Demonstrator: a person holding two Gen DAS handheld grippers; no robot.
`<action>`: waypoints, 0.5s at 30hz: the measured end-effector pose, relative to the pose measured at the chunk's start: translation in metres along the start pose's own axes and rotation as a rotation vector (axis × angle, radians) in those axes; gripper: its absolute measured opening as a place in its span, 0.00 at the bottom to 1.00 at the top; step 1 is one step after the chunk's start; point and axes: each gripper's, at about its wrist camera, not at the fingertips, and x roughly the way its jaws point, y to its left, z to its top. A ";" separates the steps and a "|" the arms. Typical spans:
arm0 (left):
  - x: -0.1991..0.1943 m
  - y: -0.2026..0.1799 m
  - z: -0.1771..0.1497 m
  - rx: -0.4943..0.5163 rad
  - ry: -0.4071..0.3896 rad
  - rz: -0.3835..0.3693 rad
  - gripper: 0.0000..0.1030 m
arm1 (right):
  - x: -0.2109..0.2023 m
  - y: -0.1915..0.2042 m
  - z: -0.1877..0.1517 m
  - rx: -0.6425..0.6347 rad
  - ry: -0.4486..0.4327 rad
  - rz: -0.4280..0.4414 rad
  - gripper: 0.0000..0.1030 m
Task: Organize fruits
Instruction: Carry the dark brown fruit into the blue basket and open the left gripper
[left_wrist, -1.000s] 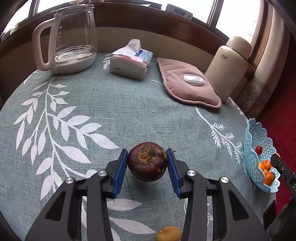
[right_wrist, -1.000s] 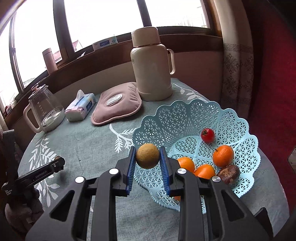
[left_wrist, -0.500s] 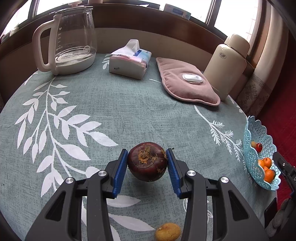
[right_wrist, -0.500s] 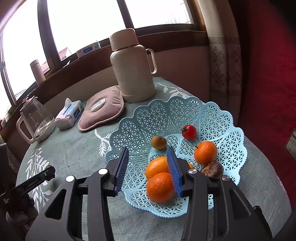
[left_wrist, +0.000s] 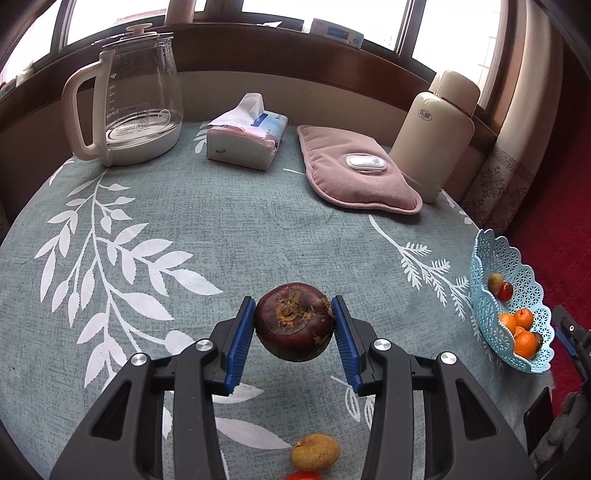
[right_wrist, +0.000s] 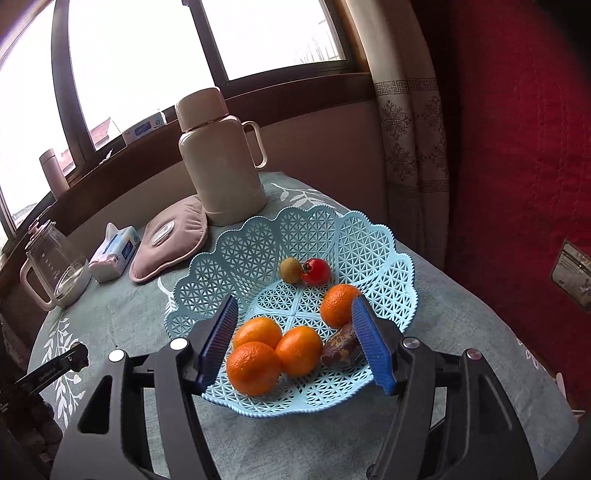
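My left gripper is shut on a dark purple mangosteen and holds it above the table. A small yellow-brown fruit and a red fruit lie on the cloth below it. My right gripper is open and empty over the blue lattice basket, which also shows in the left wrist view. In the basket lie several oranges, a small yellow-brown fruit, a red tomato and a dark brown fruit.
On the leaf-patterned tablecloth stand a glass kettle, a tissue pack, a pink heat pad and a cream thermos. The basket sits near the table's right edge, beside a curtain.
My right gripper opened and let the small yellow-brown fruit drop into the basket, then drew back. My left gripper lifted a little with the mangosteen still held.
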 end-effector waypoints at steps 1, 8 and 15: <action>-0.002 -0.001 0.000 0.001 -0.005 0.001 0.41 | -0.001 -0.002 0.000 0.003 -0.002 0.002 0.67; -0.018 -0.022 0.000 0.031 -0.028 -0.010 0.41 | -0.006 -0.004 0.003 -0.044 -0.007 0.011 0.72; -0.026 -0.068 0.000 0.100 -0.029 -0.065 0.41 | -0.009 -0.013 0.009 -0.061 -0.030 0.034 0.80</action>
